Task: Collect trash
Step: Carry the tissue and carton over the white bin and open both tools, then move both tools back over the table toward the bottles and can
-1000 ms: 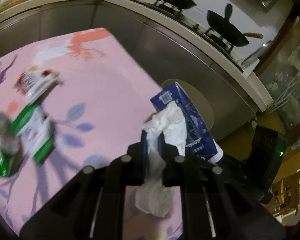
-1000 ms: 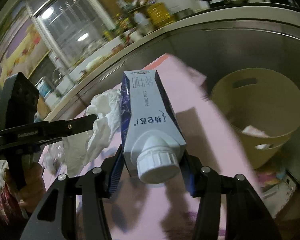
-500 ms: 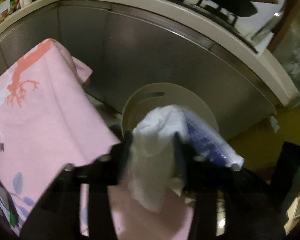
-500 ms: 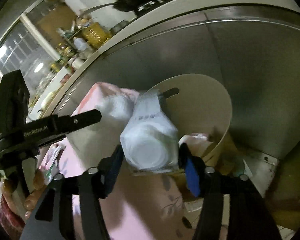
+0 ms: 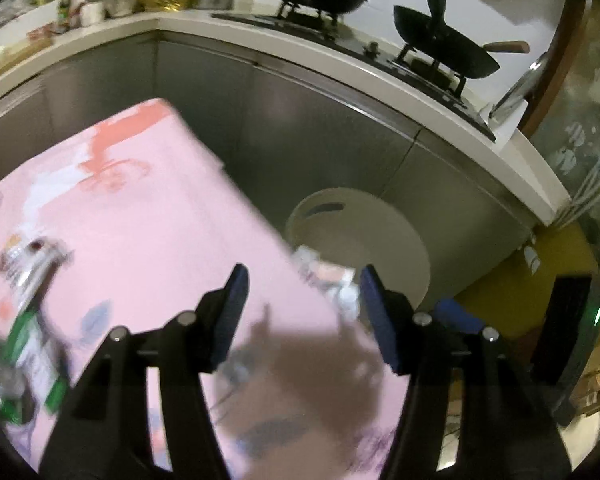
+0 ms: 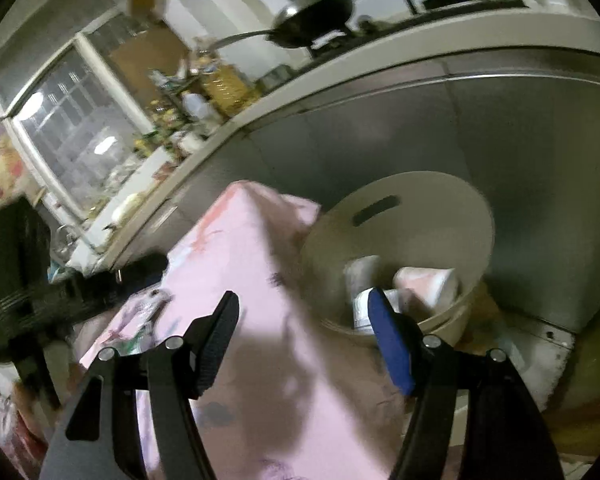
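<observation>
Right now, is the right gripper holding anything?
No. In the right wrist view the right gripper has its jaws spread wide with nothing between them, and trash already lies in the bin beyond.

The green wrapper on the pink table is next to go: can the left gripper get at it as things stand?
Probably yes. The left gripper is open and empty, and the green wrapper lies on the pink cloth to its left with nothing between them.

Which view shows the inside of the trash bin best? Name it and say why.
The right wrist view: the trash bin faces the camera, so its handle slot and the trash at the bottom show. In the left wrist view, the trash bin is partly hidden behind the pink table.
</observation>
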Demonstrator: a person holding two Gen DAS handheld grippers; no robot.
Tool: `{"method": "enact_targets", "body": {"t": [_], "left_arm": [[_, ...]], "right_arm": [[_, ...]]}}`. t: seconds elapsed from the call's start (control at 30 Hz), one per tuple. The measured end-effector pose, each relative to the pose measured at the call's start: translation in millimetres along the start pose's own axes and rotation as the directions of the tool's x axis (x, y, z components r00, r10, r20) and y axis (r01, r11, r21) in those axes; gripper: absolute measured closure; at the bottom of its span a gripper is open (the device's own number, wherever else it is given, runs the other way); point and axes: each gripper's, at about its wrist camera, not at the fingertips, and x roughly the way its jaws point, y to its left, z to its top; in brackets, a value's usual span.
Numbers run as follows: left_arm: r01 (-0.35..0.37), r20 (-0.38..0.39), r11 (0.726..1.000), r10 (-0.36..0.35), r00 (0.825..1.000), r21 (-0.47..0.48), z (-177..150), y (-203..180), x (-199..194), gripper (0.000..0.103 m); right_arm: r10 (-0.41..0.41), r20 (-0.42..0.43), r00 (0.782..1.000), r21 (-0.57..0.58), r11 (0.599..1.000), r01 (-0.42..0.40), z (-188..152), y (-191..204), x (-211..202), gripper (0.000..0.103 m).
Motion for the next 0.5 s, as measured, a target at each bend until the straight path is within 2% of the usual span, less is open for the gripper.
{"method": "enact_targets", "body": {"t": [0.13, 0.2, 0.27, 0.37, 0.5], "left_arm": [[-0.095, 0.039, 0.995, 0.095, 0.995, 0.006, -53, 34, -45, 0.043], [-0.149, 0.051, 0.989, 0.149, 0.987, 0.001, -81, 55, -68, 0.043], [-0.195, 0.054, 0.981, 0.195, 0.979, -0.020, -106, 76, -90, 0.043], [-0.248, 0.045, 0.965, 0.252, 0.967, -0.081, -142, 113, -122, 0.043], [-0.310, 0.026, 0.930, 0.321, 0.947, -0.195, -190, 165, -166, 0.043]], "right_arm": [[0.075, -0.054, 0.996, -0.043, 0.996, -0.078, -18, 36, 12, 0.039], [0.107, -0.099, 0.989, -0.065, 0.991, -0.114, -30, 55, 22, 0.042], [0.137, -0.158, 0.978, -0.089, 0.984, -0.152, -45, 78, 35, 0.050], [0.190, -0.249, 0.950, -0.109, 0.969, -0.223, -71, 110, 52, 0.054], [0.226, -0.366, 0.903, -0.150, 0.943, -0.297, -102, 153, 71, 0.054]]}}
